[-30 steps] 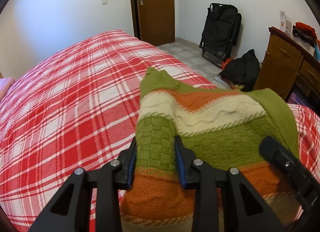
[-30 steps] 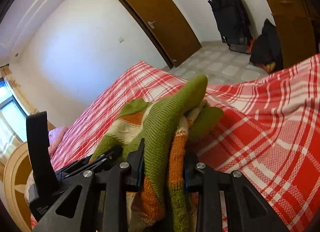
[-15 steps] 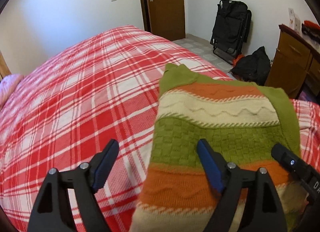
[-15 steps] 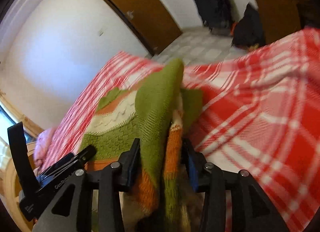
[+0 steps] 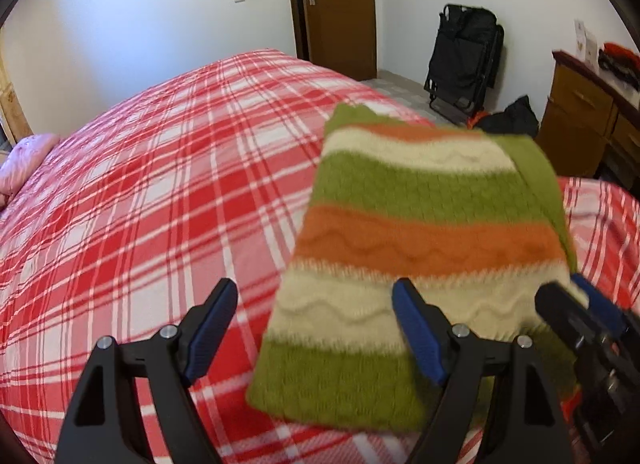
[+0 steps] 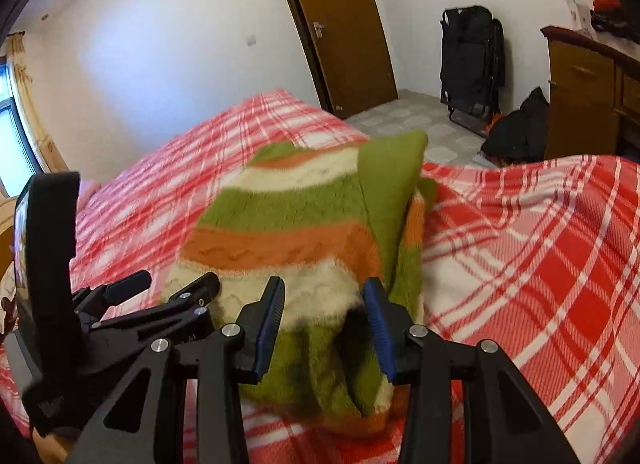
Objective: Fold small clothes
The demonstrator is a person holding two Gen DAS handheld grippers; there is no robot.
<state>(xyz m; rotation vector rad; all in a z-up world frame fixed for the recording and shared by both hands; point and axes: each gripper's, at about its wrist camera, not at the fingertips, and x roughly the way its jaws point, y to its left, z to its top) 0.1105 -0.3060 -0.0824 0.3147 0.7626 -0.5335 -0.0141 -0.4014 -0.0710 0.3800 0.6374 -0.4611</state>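
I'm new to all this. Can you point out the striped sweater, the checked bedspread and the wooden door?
striped sweater (image 5: pixel 432 232), left wrist view, on its orange band.
checked bedspread (image 5: pixel 160 204), left wrist view, bare stretch beside the sweater.
wooden door (image 6: pixel 344 24), right wrist view, on its panel above the handle.

The bed under me wears a red-and-white plaid cover that spreads out past my fingers to its far edge. On it, straight ahead of my fingers, lies the folded striped sweater in green, orange and cream bands. A pink pillow sits at the bed's far left corner, well apart from it.
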